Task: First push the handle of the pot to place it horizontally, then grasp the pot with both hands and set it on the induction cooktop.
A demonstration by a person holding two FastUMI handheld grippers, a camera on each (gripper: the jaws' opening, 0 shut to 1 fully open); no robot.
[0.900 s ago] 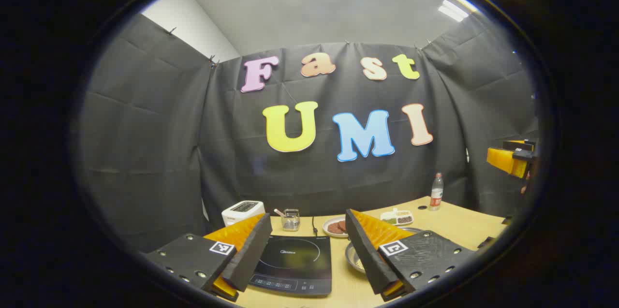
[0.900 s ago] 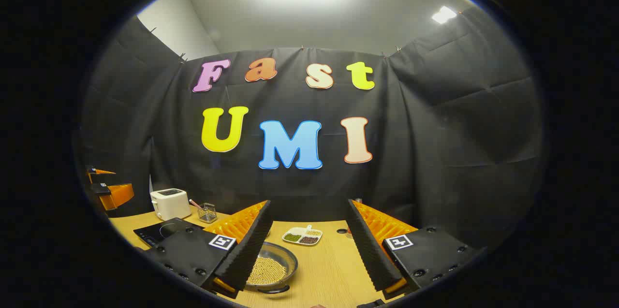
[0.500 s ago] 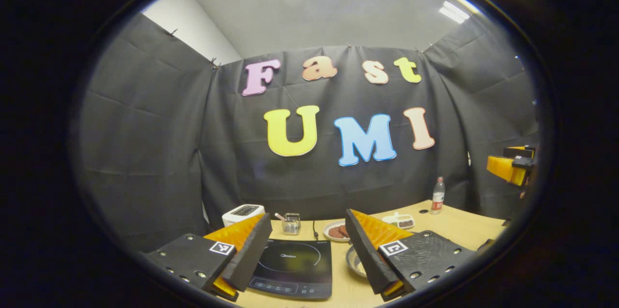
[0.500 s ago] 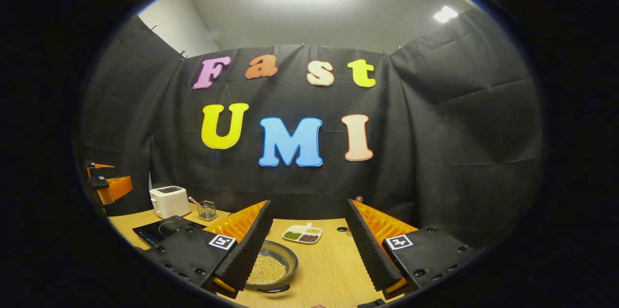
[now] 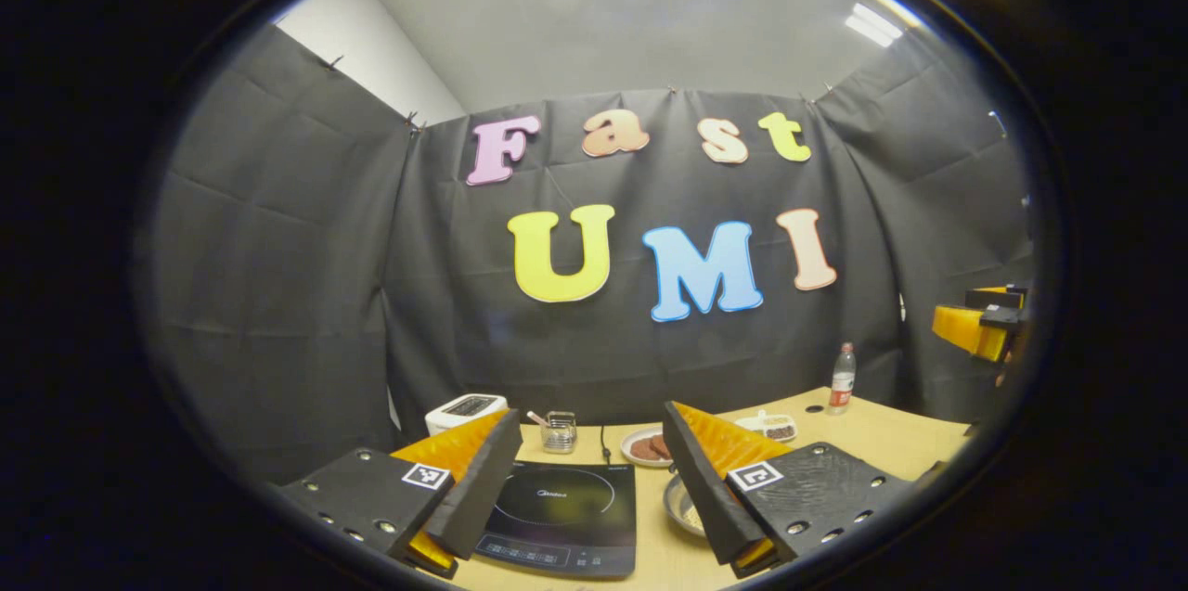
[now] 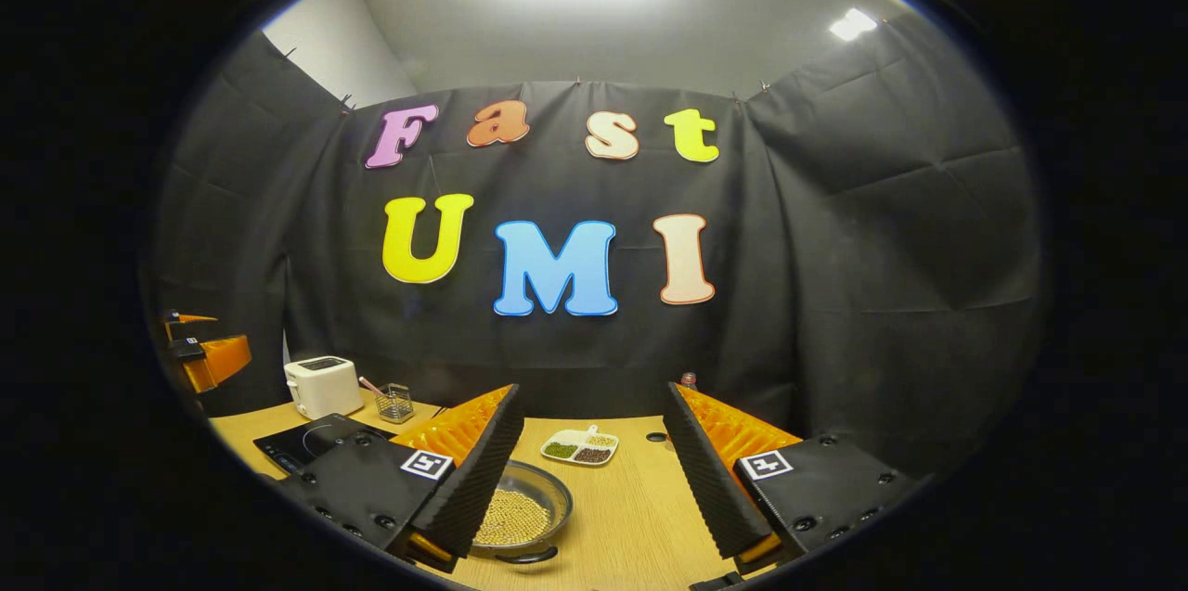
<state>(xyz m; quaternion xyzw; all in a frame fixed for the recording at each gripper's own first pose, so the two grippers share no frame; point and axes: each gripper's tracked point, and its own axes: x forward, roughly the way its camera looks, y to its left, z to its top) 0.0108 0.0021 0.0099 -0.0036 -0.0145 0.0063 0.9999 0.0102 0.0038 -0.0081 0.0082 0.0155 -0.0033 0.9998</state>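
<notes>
A shallow metal pot holding pale beans sits on the wooden table, its dark handle pointing toward me. My right gripper hovers open above the table, its left finger overlapping the pot's left side. In the left gripper view my left gripper is open above the black induction cooktop; the pot's rim peeks out beside its right finger. The cooktop lies left of the pot. Each gripper shows at the other view's edge: right gripper, left gripper.
At the table's back stand a white toaster, a small wire basket, a plate of brown cookies, a divided dish of grains and a plastic bottle. Bare table lies right of the pot.
The scene has slid slightly down in the left gripper view and slightly up in the right gripper view. Both grippers stay open. The pot has not moved.
</notes>
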